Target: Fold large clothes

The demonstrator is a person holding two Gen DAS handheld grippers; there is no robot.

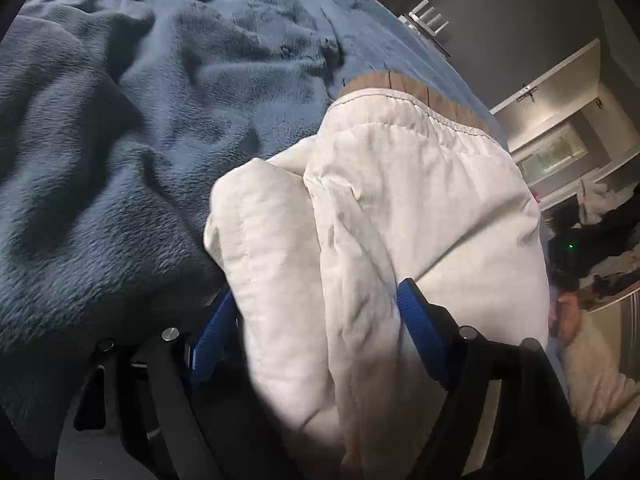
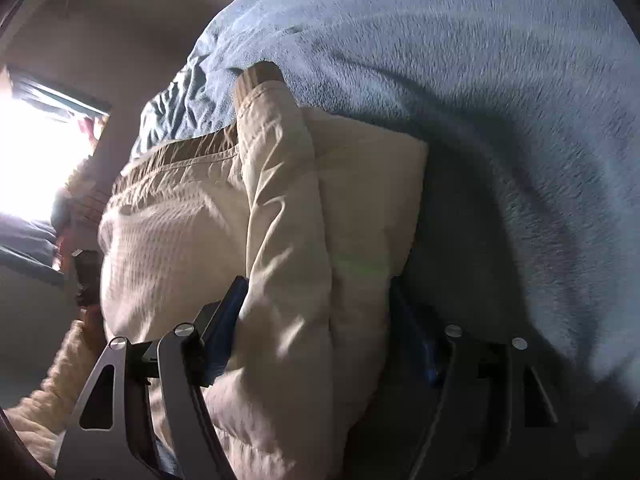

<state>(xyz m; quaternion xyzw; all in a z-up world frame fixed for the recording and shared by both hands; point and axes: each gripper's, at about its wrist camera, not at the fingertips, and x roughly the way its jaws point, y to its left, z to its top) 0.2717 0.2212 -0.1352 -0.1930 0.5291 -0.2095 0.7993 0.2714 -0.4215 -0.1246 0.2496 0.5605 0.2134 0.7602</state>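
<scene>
A large white padded garment (image 1: pixel 400 208) with a tan ribbed band (image 1: pixel 404 82) lies bunched on a blue fleece blanket (image 1: pixel 120 120). My left gripper (image 1: pixel 316 332) is shut on a thick fold of it, blue fingers (image 1: pixel 420 320) on both sides of the cloth. In the right wrist view the same garment (image 2: pixel 280 220) looks cream, its tan band (image 2: pixel 260 74) at the far end. My right gripper (image 2: pixel 316 328) is shut on another thick fold, which covers most of the fingers.
The blue blanket (image 2: pixel 480 100) fills the surface around the garment. A grey wall and white door frame (image 1: pixel 552 76) stand at the right. A person's arm in a cream sleeve (image 1: pixel 592 380) is at the lower right. A bright window (image 2: pixel 36 152) glares at the left.
</scene>
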